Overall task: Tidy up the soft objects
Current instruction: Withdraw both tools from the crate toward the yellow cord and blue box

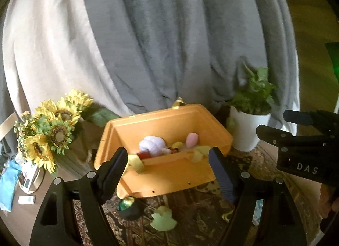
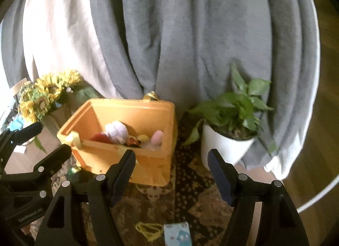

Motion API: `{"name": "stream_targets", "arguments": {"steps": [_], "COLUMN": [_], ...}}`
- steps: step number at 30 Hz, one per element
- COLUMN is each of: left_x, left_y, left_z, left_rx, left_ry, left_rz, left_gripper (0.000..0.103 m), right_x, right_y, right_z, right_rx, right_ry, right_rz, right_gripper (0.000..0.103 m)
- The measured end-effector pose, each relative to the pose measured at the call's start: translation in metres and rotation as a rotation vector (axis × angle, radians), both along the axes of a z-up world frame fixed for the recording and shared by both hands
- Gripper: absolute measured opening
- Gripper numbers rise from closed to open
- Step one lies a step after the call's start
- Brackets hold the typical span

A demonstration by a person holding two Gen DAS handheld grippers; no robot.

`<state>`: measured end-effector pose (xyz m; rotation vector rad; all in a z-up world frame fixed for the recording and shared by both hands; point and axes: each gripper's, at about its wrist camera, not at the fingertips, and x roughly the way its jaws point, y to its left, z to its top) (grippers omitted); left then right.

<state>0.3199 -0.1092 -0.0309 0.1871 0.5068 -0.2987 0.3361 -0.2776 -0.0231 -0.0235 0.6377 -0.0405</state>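
An orange bin [image 1: 169, 174] [image 2: 118, 159] stands on the patterned rug. It holds soft toys: a white plush [image 1: 151, 145] [image 2: 116, 130], a pink one [image 1: 192, 140] [image 2: 157, 137], a yellow one [image 1: 177, 145] [image 2: 143, 138] and a red piece [image 2: 99, 137]. My left gripper [image 1: 169, 171] is open and empty, just before the bin's front wall. My right gripper [image 2: 171, 171] is open and empty, before the bin's right corner. A pale green soft piece [image 1: 163, 218] and a green-and-black object [image 1: 128, 205] lie on the rug in front of the bin.
A vase of sunflowers [image 1: 50, 133] [image 2: 44, 97] stands left of the bin. A white potted plant [image 1: 250, 118] [image 2: 228, 131] stands to its right. Grey and white curtains [image 1: 169, 34] hang behind. A yellow cord [image 2: 148, 230] and a blue-white card [image 2: 177, 234] lie on the rug.
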Motion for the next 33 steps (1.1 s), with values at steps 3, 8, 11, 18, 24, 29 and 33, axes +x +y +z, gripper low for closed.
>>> {"name": "stream_targets", "arguments": {"steps": [3,8,11,18,24,29,33], "left_x": [-0.009,-0.022,-0.028,-0.036,-0.04,-0.042,-0.04], "left_y": [-0.008,-0.019,-0.024,-0.03,-0.037,-0.041,-0.045], "left_z": [-0.008,-0.021,-0.03,-0.052,-0.075,-0.091,-0.103], "left_rx": [0.01,0.045,0.058,0.074,0.103,0.135,0.159], "left_ry": [0.018,0.019,0.036,0.068,0.108,0.134,0.147], "left_rz": [-0.049,-0.104,-0.134,-0.205,-0.256,-0.298,-0.335], "left_gripper": [0.079,0.079,0.079,0.079,0.079,0.079,0.079], "right_x": [-0.014,-0.031,-0.04,-0.056,-0.064,-0.063,-0.061], "right_y": [-0.007,-0.014,-0.018,-0.023,-0.023,-0.023,-0.022], "right_z": [-0.006,-0.021,-0.034,-0.06,-0.082,-0.099,-0.112], "right_rx": [0.006,0.01,0.027,0.049,0.052,0.06,0.064], "right_ry": [0.016,0.063,0.103,0.188,0.265,0.336,0.387], "right_rz": [-0.022,-0.05,-0.064,-0.087,-0.091,-0.088,-0.089], "right_gripper": [0.071,0.071,0.071,0.071,0.071,0.071,0.071]}}
